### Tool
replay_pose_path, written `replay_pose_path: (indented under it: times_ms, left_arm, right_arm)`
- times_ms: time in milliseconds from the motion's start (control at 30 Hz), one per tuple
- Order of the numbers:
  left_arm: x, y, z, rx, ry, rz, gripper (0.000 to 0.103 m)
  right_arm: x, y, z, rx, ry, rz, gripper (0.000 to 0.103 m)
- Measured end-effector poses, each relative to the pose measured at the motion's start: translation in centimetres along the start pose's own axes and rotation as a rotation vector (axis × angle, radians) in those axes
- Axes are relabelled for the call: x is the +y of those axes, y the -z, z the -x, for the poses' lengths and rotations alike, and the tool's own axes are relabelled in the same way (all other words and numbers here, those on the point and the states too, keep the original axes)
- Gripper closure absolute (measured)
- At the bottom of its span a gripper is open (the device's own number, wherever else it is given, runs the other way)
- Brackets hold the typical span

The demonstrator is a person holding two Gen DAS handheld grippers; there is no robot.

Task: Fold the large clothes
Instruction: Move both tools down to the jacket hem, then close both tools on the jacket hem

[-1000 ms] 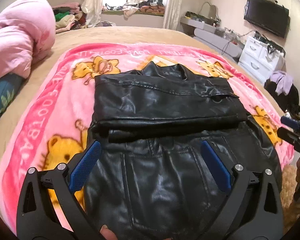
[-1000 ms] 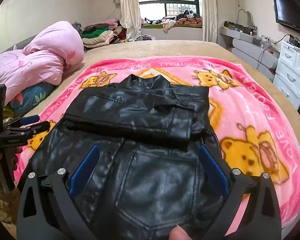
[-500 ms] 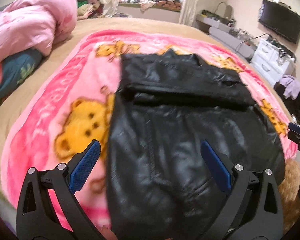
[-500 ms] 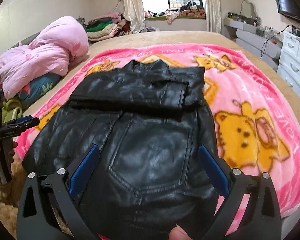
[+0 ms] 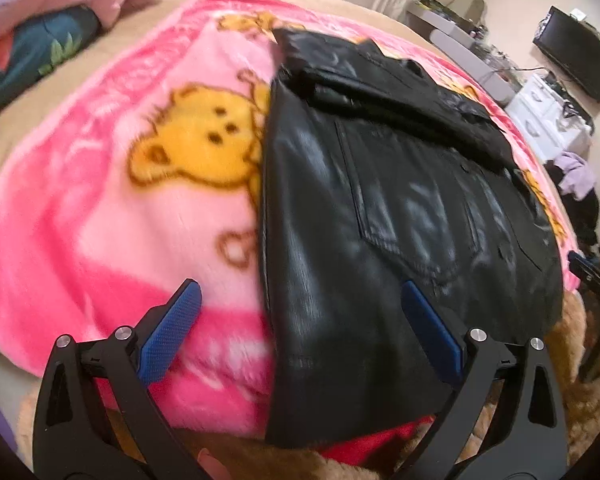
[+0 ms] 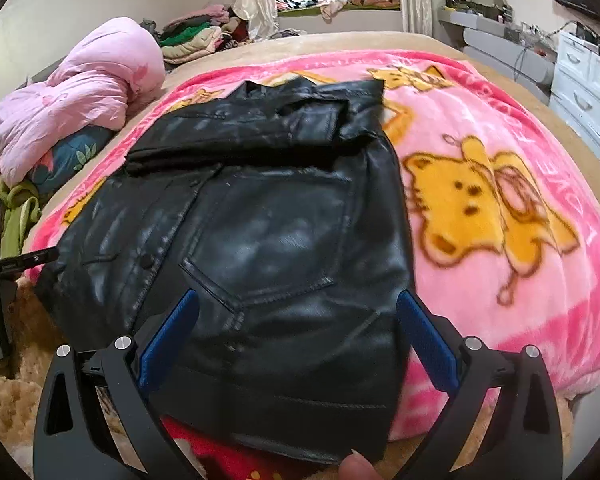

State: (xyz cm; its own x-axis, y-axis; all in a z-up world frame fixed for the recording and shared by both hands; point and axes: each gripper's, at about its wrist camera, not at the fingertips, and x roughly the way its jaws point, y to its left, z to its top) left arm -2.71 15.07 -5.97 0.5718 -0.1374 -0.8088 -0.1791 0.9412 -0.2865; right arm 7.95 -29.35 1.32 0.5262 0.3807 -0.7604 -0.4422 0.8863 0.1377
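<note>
Bed (image 6: 340, 42): tan cover, most of it under a pink blanket (image 6: 500, 128) with yellow bear prints. Rolled pink duvet (image 6: 80, 92) at the bed's far left corner; clothes stacked beyond it by the window.

Jacket (image 6: 268, 232): black leather, lying flat on the blanket at the bed's near edge, collar toward the far edge. The hem hangs slightly over the near edge. It sits left of the blanket's middle as the right wrist view has it.

Progress, as a judgement: the sleeves look folded in across the upper chest, forming a thick band below the collar, so the side folds appear done. The body is still full length, so the hem-to-collar fold remains, and perhaps one more halving after that. Roughly halfway.

Left gripper (image 5: 300, 312): jaws wide apart, nothing between them. It hovers over the jacket's left hem corner, one finger above the blanket, the other above the leather; contact cannot be told, the view is blurred.

Right gripper (image 6: 298, 320): jaws wide apart, empty, hovering over the hem on the jacket's right side. No clear touch.

Both look set to take the hem.
</note>
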Motion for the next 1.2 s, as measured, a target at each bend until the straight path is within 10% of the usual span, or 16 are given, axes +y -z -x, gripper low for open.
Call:
replay_pose_path:
  times_ms: [733,900,1033,1200]
  left_arm:
    - [0.3,3.1,-0.7,0.064,0.144,0.076,0.042]
    - [0.4,3.0,-0.8,0.046,0.129,0.093,0.052]
    - [-0.4,2.9,0.8,-0.016,0.108,0.034,0.084]
    - [-2.6,1.0,3.0,-0.095,0.154,-0.032,0.096]
  right_arm:
    - [-3.0,4.4,-0.5,0.148,-0.073,-0.060,0.008]
    - [-4.0,5.5,-1.5,0.154,-0.137,-0.128,0.039]
    - [-3.2,5.6,0.2,0.077,-0.156,-0.087,0.072]
    - [-1.8,3.9,3.8,-0.096,-0.180,0.018,0.085]
